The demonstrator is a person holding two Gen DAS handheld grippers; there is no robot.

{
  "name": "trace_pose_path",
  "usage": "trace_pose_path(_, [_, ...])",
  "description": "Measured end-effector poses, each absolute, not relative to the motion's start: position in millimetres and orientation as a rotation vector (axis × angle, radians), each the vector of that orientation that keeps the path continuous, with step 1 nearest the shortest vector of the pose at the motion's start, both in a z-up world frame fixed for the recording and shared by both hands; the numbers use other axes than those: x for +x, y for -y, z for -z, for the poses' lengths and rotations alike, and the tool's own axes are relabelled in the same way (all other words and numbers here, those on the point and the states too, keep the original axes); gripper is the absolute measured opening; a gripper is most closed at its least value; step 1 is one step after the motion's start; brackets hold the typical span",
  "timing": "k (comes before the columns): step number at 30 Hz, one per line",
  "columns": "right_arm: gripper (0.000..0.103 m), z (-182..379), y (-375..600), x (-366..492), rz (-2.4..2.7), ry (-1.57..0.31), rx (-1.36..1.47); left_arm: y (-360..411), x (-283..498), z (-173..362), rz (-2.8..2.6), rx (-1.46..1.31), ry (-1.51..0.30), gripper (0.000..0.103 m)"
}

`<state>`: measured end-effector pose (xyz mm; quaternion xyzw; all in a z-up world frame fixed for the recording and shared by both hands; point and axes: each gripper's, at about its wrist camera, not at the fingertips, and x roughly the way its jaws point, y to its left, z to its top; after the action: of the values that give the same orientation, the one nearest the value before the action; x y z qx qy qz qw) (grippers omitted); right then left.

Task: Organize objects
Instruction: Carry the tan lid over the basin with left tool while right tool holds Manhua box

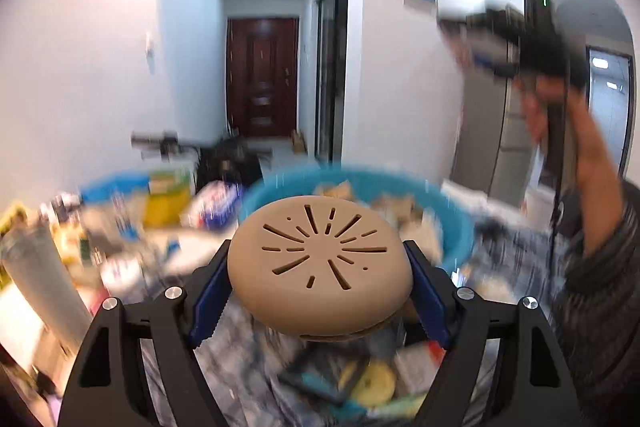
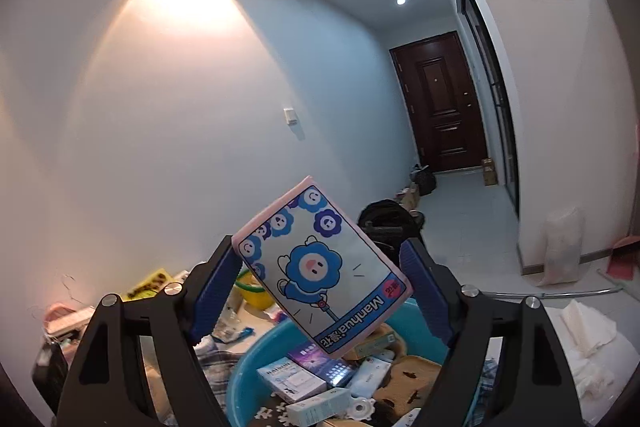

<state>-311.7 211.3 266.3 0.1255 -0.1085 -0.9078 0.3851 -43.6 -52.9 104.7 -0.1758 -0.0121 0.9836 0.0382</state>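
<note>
My left gripper point(image 1: 318, 293) is shut on a round tan disc with radial slits point(image 1: 318, 263), held above the cluttered table in front of a blue basin point(image 1: 460, 227). My right gripper point(image 2: 320, 291) is shut on a flat tissue pack with a blue cartoon flower and "Manhua" print point(image 2: 320, 267), held tilted above the blue basin point(image 2: 244, 379). The basin holds several small boxes and beige pieces. In the left wrist view the right gripper point(image 1: 500, 39) shows blurred, raised high at the upper right in the person's hand.
Packets, a white cylinder point(image 1: 40, 275) and boxes crowd the table's left side. A yellow ring point(image 1: 374, 383) and a dark flat item lie near the front. A green-rimmed yellow container point(image 2: 252, 291) stands behind the basin. A corridor with a dark door point(image 2: 440, 103) lies beyond.
</note>
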Motion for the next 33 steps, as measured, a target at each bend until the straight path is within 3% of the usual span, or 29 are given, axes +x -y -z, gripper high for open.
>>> trace_pose_path(9, [0.08,-256.8,-219.0,-328.4,2.306,0.312,0.332,21.4,-62.6,-217.4,-3.093,-0.143,-0.099,0.082])
trace_pose_path(13, [0.08,-254.6,-209.5,-324.0,2.317,0.298,0.309,16.8,-91.9,-237.2,-3.103,-0.077,-0.035,0.082])
trace_pose_path(19, [0.08,-257.2,-192.9,-313.7,2.371,0.279,0.241,31.5,-164.7,-221.7,-3.167,-0.264,0.057,0.082])
trace_pose_path(23, [0.08,-259.0,-181.6,-303.9,2.415,0.24,0.192,43.6,-200.3,-193.3,-3.207,-0.387,0.005,0.082])
trace_pose_path(29, [0.08,-256.6,-160.1,-302.1,2.471,0.125,0.198,61.3,-214.9,-177.0,-3.226,-0.418,-0.046,0.082])
trace_pose_path(33, [0.08,-254.9,-154.7,-306.3,2.483,0.092,0.213,68.5,-214.6,-167.1,-3.16,-0.424,0.021,0.082])
